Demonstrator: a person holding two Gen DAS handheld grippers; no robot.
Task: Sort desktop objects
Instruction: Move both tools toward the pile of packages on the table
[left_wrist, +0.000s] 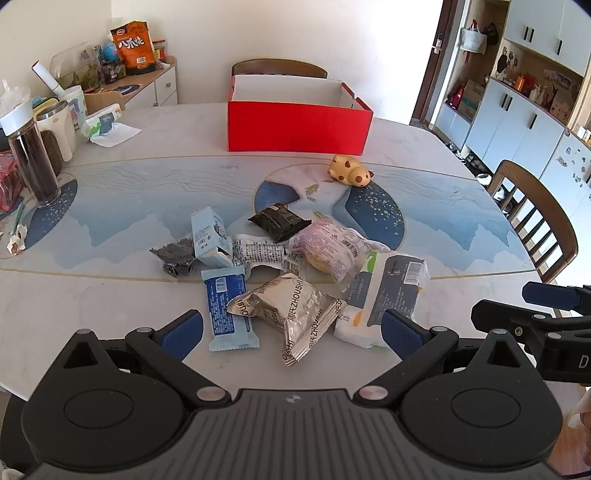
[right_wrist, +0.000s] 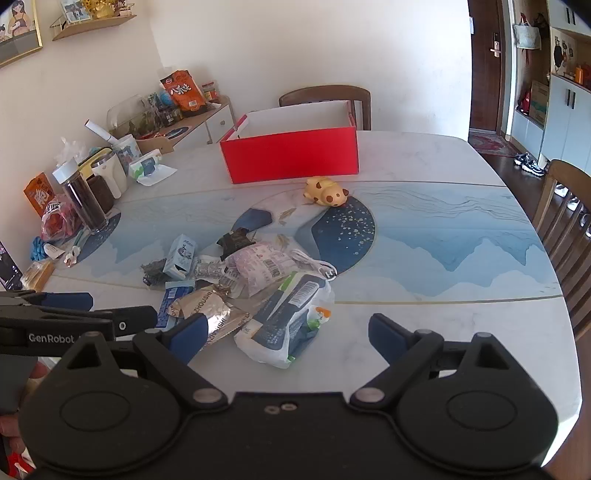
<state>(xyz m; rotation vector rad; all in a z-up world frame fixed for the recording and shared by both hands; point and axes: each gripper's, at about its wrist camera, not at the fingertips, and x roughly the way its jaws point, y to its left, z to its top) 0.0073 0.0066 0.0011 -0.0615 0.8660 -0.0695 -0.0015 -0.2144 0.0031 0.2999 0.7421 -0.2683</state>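
A heap of snack packs lies mid-table: a silver packet (left_wrist: 291, 314), a blue wafer pack (left_wrist: 226, 310), a light blue carton (left_wrist: 210, 236), a black packet (left_wrist: 279, 218), a pink bread pack (left_wrist: 328, 247) and a white and grey bag (left_wrist: 388, 291) (right_wrist: 291, 314). Behind them sit a yellow spotted toy (left_wrist: 350, 171) (right_wrist: 327, 191) and an open red box (left_wrist: 299, 125) (right_wrist: 291, 158). My left gripper (left_wrist: 291, 332) hovers open over the heap's near side. My right gripper (right_wrist: 290, 336) hangs open above the white and grey bag. Neither holds anything.
A dark-filled jar (left_wrist: 31, 162), a mug (left_wrist: 59, 127) and a tissue pack (left_wrist: 101, 123) crowd the table's left edge. Wooden chairs stand at the far side (left_wrist: 279, 68) and at the right (left_wrist: 535, 229). A sideboard with an orange snack bag (left_wrist: 135, 46) is at the back left.
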